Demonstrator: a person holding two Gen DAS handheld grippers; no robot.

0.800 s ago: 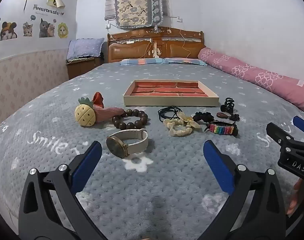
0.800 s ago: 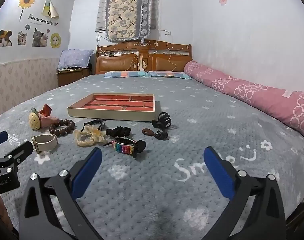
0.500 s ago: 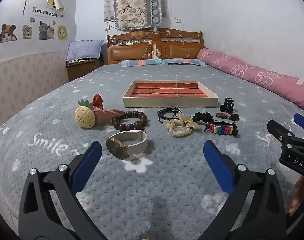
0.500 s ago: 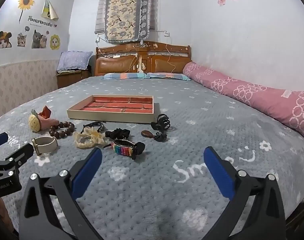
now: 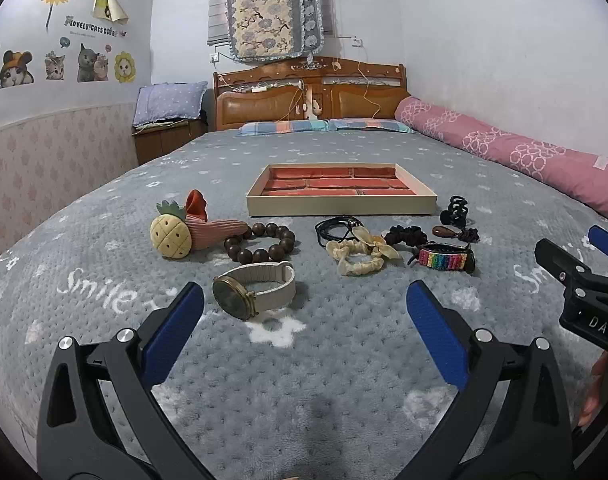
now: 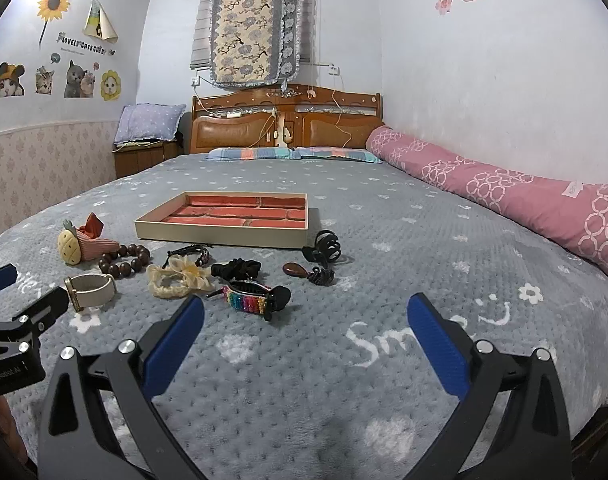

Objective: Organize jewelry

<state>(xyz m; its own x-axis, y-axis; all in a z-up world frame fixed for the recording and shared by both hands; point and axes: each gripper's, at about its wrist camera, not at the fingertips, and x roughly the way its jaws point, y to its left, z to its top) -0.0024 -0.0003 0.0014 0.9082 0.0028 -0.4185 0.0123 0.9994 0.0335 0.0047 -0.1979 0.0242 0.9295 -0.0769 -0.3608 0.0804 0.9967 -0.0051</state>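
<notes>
The left gripper (image 5: 304, 312) and the right gripper (image 6: 304, 314) both hover above the grey fleece bedspread (image 5: 344, 380) with their blue-padded jaws spread wide and nothing between them. White lettering woven into the bedspread reads "Smile". The right gripper body, seen at the edge of the left wrist view, carries the letters "DAS"; the left gripper body, seen in the right wrist view, carries a label that appears to read "GenRobot.AI". A wall sticker reads "LOVELY CATS", followed by a word too small to read. The shallow beige tray with red compartments (image 5: 341, 200) lies in mid-bed. Before it lie the dark wooden bead bracelet (image 5: 259, 243), the round-faced watch with cream strap (image 5: 253, 290), the cream scrunchie with flower (image 5: 358, 254), the rainbow-beaded band (image 5: 442, 259) and the black claw clip (image 5: 455, 210), all outside the tray.
</notes>
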